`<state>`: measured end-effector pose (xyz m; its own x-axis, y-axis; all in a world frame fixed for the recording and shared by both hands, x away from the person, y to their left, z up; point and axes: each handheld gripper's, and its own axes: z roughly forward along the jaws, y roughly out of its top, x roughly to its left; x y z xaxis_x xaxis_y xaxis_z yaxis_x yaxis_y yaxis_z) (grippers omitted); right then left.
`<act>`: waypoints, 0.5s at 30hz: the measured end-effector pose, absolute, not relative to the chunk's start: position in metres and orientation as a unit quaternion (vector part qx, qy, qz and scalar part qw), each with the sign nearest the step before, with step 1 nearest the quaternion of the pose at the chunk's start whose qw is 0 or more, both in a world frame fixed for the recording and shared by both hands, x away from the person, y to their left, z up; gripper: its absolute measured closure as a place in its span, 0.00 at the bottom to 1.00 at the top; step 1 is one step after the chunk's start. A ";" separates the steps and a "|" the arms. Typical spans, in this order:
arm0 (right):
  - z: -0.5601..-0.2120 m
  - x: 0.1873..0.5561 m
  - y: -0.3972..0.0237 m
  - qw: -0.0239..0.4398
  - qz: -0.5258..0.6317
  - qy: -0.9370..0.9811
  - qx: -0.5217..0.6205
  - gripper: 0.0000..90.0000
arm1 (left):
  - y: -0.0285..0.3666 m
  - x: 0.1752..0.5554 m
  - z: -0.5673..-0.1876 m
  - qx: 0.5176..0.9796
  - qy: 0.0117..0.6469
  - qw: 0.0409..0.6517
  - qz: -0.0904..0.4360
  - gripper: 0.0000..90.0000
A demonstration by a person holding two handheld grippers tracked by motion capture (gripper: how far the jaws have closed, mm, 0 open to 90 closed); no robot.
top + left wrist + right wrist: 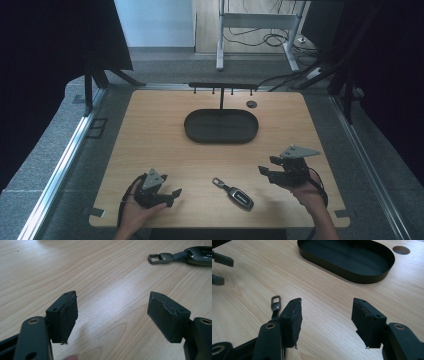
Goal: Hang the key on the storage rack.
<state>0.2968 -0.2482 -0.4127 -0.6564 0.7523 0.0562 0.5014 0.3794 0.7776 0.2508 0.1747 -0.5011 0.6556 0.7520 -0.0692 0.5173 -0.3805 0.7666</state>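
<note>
A dark car key fob (239, 195) with a metal loop (218, 182) lies flat near the table's front edge, between the two hands. To its left, my left gripper (172, 196) rests low and open, pointing right toward the fob (197, 256); nothing lies between its jaws (112, 296). My right gripper (267, 165) is open to the right of the fob and points left, with bare wood between its jaws (327, 302). In the right gripper view the fob's loop (275, 302) shows just outside the left jaw, which hides the fob's body.
A black oval tray (200, 134) stands at the table's middle back, with a thin hook rack (222, 86) rising behind it. A round cable hole (251, 104) is beside it. A desk frame and cables are on the floor beyond.
</note>
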 end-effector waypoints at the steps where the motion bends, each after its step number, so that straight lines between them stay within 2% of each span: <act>1: -0.413 0.297 -0.247 0.155 0.403 0.816 0.383 0.47 | 0.175 0.251 -0.501 0.818 0.388 0.399 0.147 0.28; 15: -0.412 0.310 -0.220 0.129 0.384 0.838 0.365 0.52 | 0.173 0.250 -0.502 0.820 0.386 0.396 0.145 0.28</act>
